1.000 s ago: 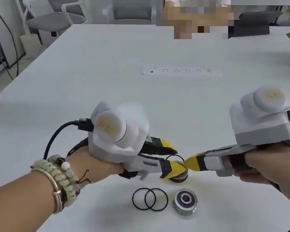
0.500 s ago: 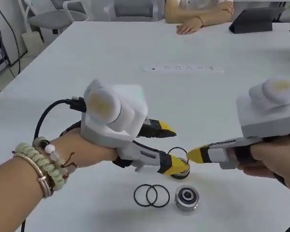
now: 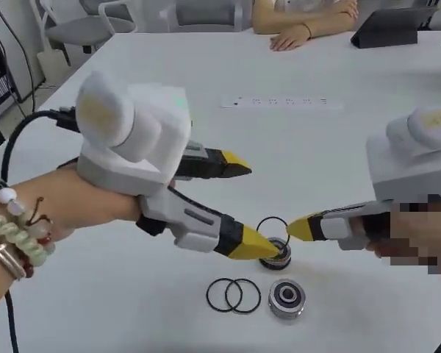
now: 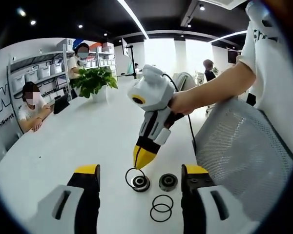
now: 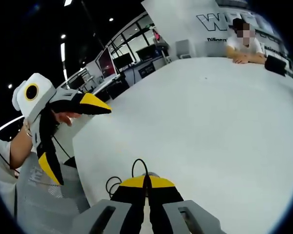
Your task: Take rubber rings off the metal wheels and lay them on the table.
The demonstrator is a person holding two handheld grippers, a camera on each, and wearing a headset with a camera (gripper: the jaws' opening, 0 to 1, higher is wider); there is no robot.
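- Rubber ring [image 3: 272, 218] half off the metal wheel [image 3: 281, 257], pinched in right gripper [image 3: 295, 229], jaws closed on it.
- Wheel partly hidden behind left gripper [image 3: 264, 209], jaws wide apart, holding nothing.
- Two loose rings [image 3: 233, 296] lie just beside second wheel [image 3: 287, 298] on table [image 3: 206, 81].

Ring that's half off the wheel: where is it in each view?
Head view: ring low centre, looped up off the wheel.
Left gripper view: ring low centre, between that view's jaws.
Right gripper view: ring bottom centre, just above the shut jaws.
Shared landmark: right gripper, yellow tips at the ring.
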